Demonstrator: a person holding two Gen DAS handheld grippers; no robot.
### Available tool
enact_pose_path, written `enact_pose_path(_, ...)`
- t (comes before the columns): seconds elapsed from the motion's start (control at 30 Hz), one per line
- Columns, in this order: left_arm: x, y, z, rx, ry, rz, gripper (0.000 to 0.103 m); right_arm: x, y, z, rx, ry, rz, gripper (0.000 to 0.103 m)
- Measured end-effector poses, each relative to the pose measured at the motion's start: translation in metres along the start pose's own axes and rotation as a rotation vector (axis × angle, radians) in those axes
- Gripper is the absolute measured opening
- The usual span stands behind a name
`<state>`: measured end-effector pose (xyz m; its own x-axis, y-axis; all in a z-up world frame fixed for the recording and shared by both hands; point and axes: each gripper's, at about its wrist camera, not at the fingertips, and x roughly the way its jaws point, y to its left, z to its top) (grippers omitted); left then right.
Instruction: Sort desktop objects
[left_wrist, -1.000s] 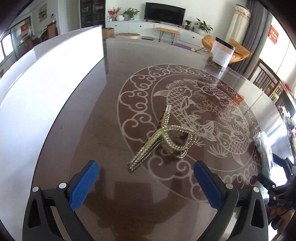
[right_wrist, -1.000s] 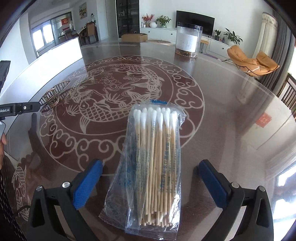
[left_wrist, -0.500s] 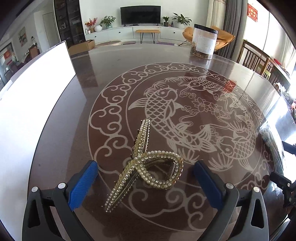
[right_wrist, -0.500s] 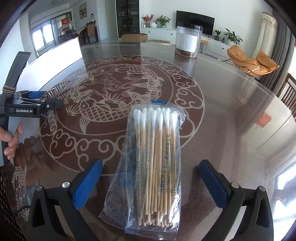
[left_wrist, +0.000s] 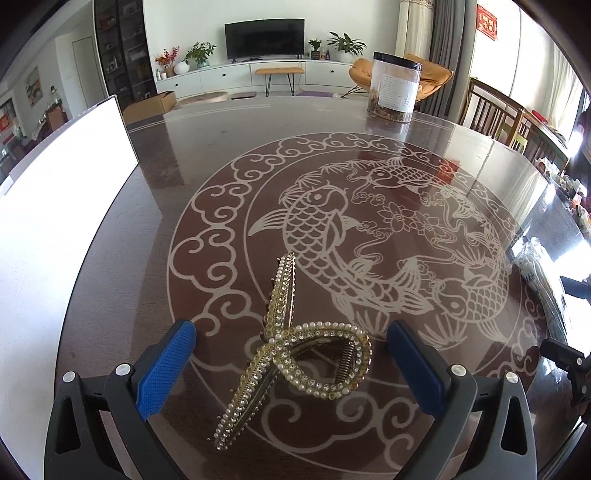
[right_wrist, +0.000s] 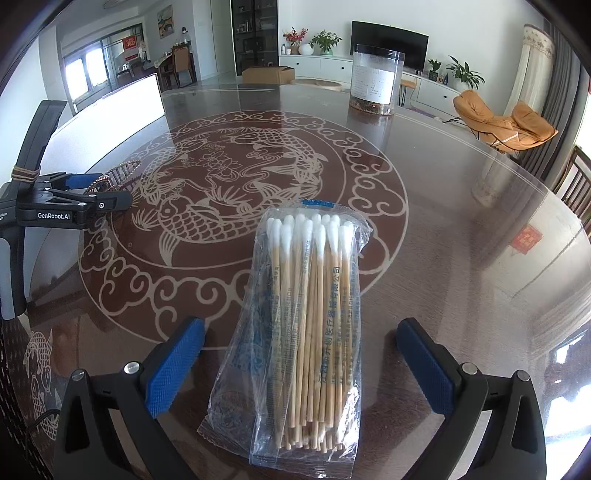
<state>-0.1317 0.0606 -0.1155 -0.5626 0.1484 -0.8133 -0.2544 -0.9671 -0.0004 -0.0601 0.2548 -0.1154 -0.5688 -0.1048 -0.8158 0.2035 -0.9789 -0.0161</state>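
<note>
A gold, pearl-studded hair claw clip (left_wrist: 291, 347) lies on the dark patterned table (left_wrist: 221, 155). My left gripper (left_wrist: 291, 350) is open, its blue pads on either side of the clip's looped end without touching it. In the right wrist view a clear bag of wooden cotton swabs (right_wrist: 306, 332) lies flat on the table. My right gripper (right_wrist: 301, 354) is open and straddles the bag's near half. The left gripper (right_wrist: 74, 199) and the clip (right_wrist: 118, 175) also show at the far left of that view.
A white board (left_wrist: 55, 206) runs along the table's left side. A clear jar with a black lid (left_wrist: 393, 90) stands at the far edge. The swab bag (left_wrist: 543, 273) and right gripper parts appear at the right edge of the left wrist view. Chairs stand beyond the table.
My left gripper has swung and advanced toward the hair clip, which now sits between its pads. The right gripper and the swab bag have not moved.
</note>
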Motion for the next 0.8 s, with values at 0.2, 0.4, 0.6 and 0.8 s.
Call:
enact_pose_path(0.2,0.0000,-0.0002,-0.0001,0.000,0.000,0.000,0.103,-0.0007,0.0002,0.0000,0.000,0.000,0.000,0.103)
enact_pose_path(0.4,0.0000,-0.0002,-0.0001,0.000,0.000,0.000,0.103,-0.0022,0.0007,0.0002,-0.001,0.000,0.000,0.103)
enact_pose_path(0.6,-0.0001,0.0001,0.0000,0.000,0.000,0.000,0.103,-0.0012,0.0006,-0.0002,-0.001,0.000,0.000,0.103)
enact_pose_path(0.8,-0.0001,-0.0006,-0.0003,0.000,0.000,0.000,0.103,-0.0018,0.0007,0.0001,-0.001,0.000,0.000,0.103)
